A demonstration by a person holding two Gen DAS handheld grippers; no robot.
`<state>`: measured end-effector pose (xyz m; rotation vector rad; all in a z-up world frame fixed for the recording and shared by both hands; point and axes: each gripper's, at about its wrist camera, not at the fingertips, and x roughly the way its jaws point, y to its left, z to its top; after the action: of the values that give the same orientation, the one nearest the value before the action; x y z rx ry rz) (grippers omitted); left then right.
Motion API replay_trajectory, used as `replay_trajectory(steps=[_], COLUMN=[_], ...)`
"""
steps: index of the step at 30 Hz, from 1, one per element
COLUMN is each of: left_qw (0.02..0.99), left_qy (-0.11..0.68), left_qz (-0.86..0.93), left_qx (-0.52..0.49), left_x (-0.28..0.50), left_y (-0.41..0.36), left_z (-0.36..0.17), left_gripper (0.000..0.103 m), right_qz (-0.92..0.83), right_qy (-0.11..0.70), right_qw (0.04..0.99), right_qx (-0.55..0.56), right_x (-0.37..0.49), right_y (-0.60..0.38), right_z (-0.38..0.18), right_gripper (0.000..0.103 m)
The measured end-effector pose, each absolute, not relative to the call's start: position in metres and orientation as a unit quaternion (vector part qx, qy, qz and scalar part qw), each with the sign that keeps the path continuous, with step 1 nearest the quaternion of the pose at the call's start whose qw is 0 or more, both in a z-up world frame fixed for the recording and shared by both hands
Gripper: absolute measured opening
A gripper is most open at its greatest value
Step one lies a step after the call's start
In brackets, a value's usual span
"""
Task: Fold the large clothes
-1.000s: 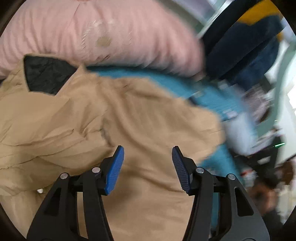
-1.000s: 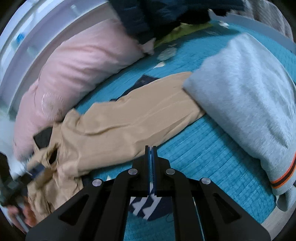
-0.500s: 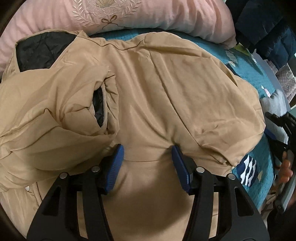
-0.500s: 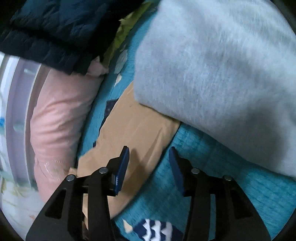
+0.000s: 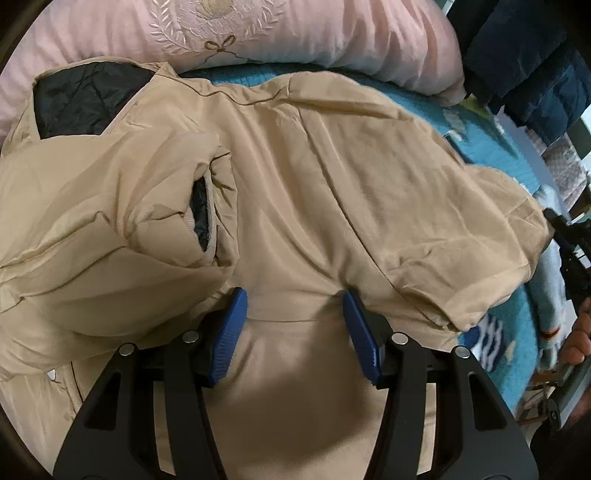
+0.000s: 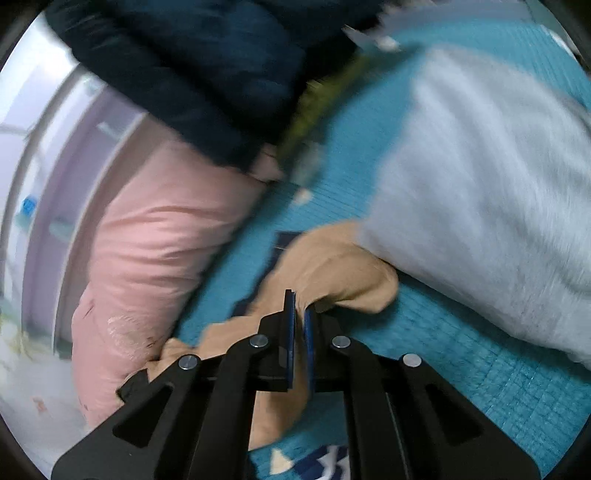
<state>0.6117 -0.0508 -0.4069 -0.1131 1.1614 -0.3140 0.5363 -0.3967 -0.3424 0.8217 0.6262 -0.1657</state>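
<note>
Two grippers: both on one tan padded jacket (image 5: 332, 192) spread over the teal quilt (image 6: 461, 354).
Left gripper (image 5: 293, 325): jaws apart, pressing the jacket's middle flat, likely to anchor it.
Right gripper (image 6: 299, 321): jaws clamped on the jacket's sleeve end (image 6: 343, 273), probably for folding it inward.
Beyond the right jaws: grey sweater (image 6: 487, 192) touches the sleeve, crowding that side.
Farthest: pink pillow (image 5: 295, 33) borders the collar; little spare room.
</note>
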Motion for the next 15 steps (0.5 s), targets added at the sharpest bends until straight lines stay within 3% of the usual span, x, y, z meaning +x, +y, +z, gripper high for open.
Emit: replay_trajectory(steps=[8,15], left_qw=[0.827,0.861], left_qy=[0.504,0.459], left_qz=[-0.206,-0.134], left_qx=[-0.138,-0.174], left_x=[0.574,0.542], left_y=[-0.004,0.112], left_z=[-0.362,-0.33], left_gripper=[0.06,0.063], right_qz=[0.006,0.109], right_qy=[0.237,0.235], right_qw=[0.938,0.953], right_qx=[0.251,0.16], right_x=[0.532,0.537], right_y=[-0.301,-0.172], right_z=[-0.258,-0.234], right_gripper=[0.005,0.005])
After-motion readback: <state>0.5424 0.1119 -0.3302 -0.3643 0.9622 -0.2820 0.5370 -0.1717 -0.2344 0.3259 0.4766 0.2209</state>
